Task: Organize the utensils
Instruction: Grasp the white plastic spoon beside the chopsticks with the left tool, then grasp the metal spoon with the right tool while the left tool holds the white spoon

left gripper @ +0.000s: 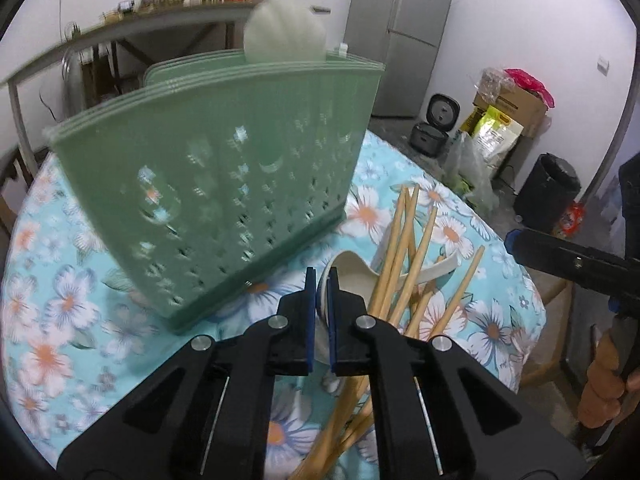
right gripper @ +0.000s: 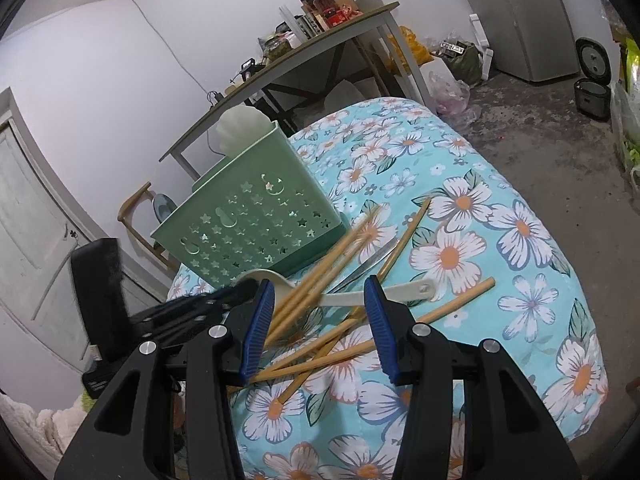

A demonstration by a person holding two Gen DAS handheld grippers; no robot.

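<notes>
A white ceramic spoon point(left gripper: 356, 276) lies among several bamboo chopsticks point(left gripper: 404, 256) on the floral tablecloth point(left gripper: 60, 312). My left gripper point(left gripper: 320, 276) is shut on the rim of the spoon's bowl. Just behind stands a green perforated utensil holder point(left gripper: 224, 184) with a white shell-shaped piece point(left gripper: 284, 32) sticking out of its top. In the right wrist view my right gripper point(right gripper: 320, 292) hovers open over the chopsticks point(right gripper: 320, 344) and the spoon point(right gripper: 416, 292), gripping nothing. The left gripper point(right gripper: 224, 300) shows at its left, in front of the holder point(right gripper: 256, 216). A slim metal utensil point(right gripper: 372, 260) lies among the sticks.
The round table's edge point(right gripper: 568, 264) drops off to the right onto a concrete floor. Behind the holder stands a side table point(right gripper: 320, 40) loaded with bottles and jars. A fridge point(left gripper: 404, 36), a rice cooker point(left gripper: 436, 124), boxes and a black bin point(left gripper: 548, 192) line the far wall.
</notes>
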